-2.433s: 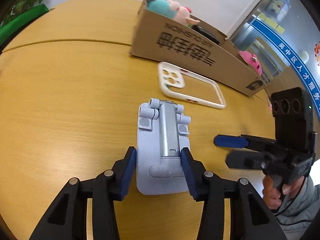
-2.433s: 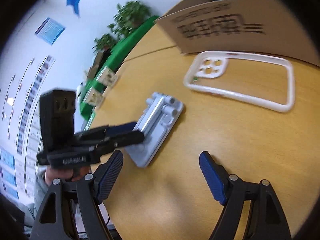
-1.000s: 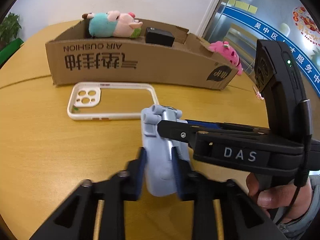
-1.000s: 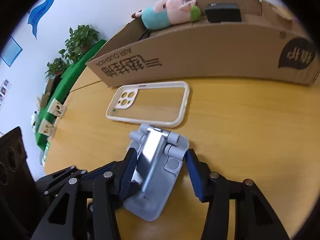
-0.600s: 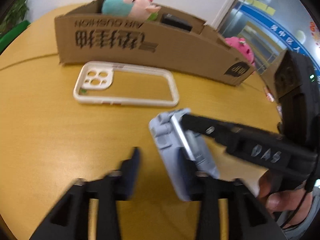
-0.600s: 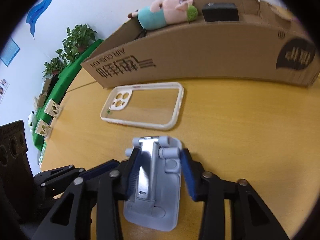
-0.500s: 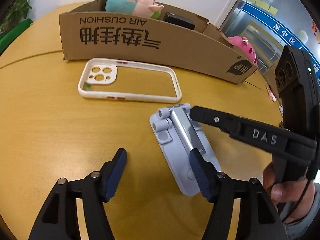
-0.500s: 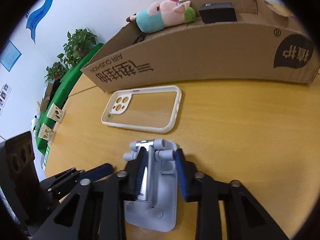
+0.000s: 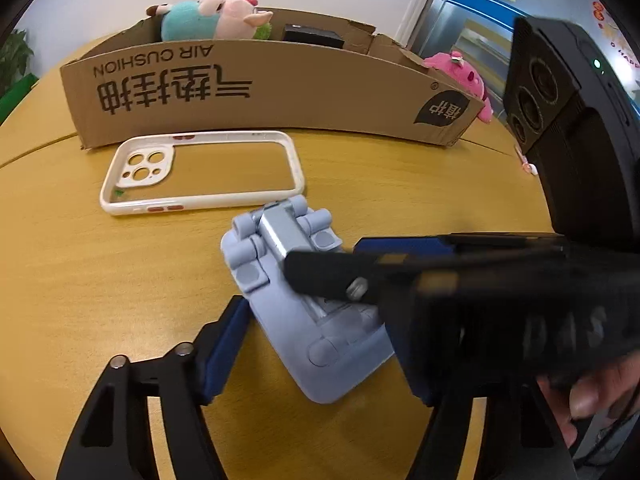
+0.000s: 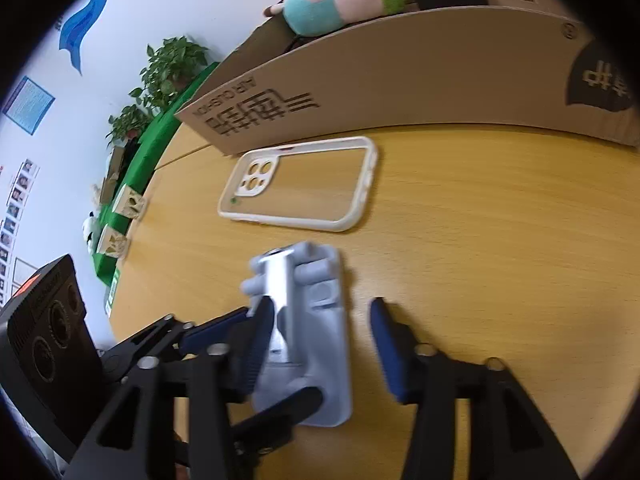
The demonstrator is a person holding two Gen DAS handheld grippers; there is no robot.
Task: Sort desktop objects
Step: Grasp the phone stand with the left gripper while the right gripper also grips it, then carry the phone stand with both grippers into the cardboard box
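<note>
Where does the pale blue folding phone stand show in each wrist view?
Left wrist: pale blue folding phone stand low centre, partly behind the right gripper.
Right wrist: low centre, between open jaws.
Shared landmark: white phone case just beyond it.

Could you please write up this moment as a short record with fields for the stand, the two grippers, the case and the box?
stand: grey-blue phone stand lying flat on the wooden table
left gripper: open, jaws either side of the stand
right gripper: jaws just opened, stand between them
case: white phone case flat beyond the stand
box: cardboard box holding a plush pig
</note>
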